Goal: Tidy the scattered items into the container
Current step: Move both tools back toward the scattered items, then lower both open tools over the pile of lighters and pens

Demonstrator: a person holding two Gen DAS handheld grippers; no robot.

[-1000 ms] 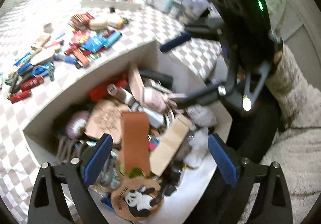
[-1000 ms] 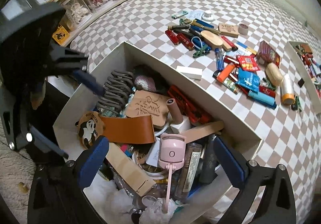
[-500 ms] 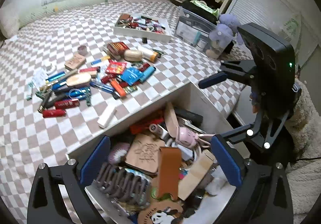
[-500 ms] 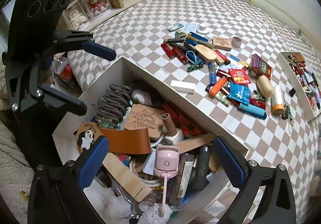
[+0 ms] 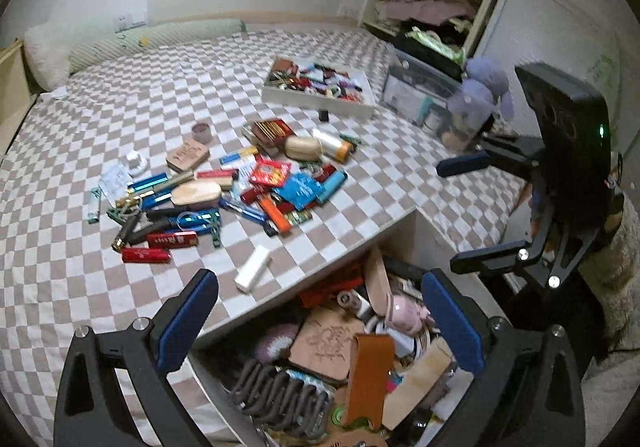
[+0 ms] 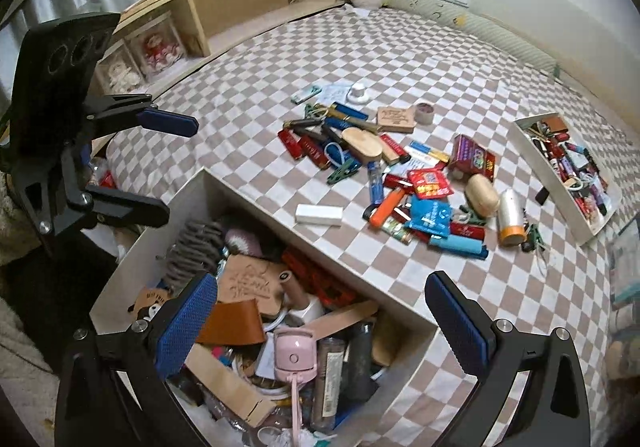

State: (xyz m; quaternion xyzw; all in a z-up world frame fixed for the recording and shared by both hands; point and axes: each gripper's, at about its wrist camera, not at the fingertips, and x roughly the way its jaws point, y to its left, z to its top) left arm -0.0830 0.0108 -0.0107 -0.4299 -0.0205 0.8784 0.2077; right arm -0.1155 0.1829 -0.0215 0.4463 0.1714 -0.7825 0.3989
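While both claws hung over the near edge of the bed, neither held anything: the left gripper (image 5: 320, 311) had its blue pads spread wide, and the right gripper (image 6: 322, 321) stood just as wide apart. Each showed in the other's camera, fingers parted and empty.

Directly beneath them sat the white container (image 6: 248, 199), an open box already crammed with things: a brown leather strap (image 5: 368, 371), a tan embossed leather tag (image 6: 250, 283), a pink handheld device (image 6: 294, 357) and a grey coiled piece (image 5: 276, 393).

Just beyond the box's far wall, a white rectangular block (image 6: 319, 215) lay alone on the checkered bedspread (image 5: 100, 279). Farther out was the scattered pile: an orange lighter (image 6: 386, 207), a blue packet (image 6: 430, 217), a red packet (image 5: 270, 173), a wooden oval case (image 6: 482, 194), red tubes (image 5: 146, 255) and a silver bottle with an orange cap (image 6: 510, 217).

Well apart, toward the far side of the bed, a second white tray (image 5: 316, 101) held more small items.
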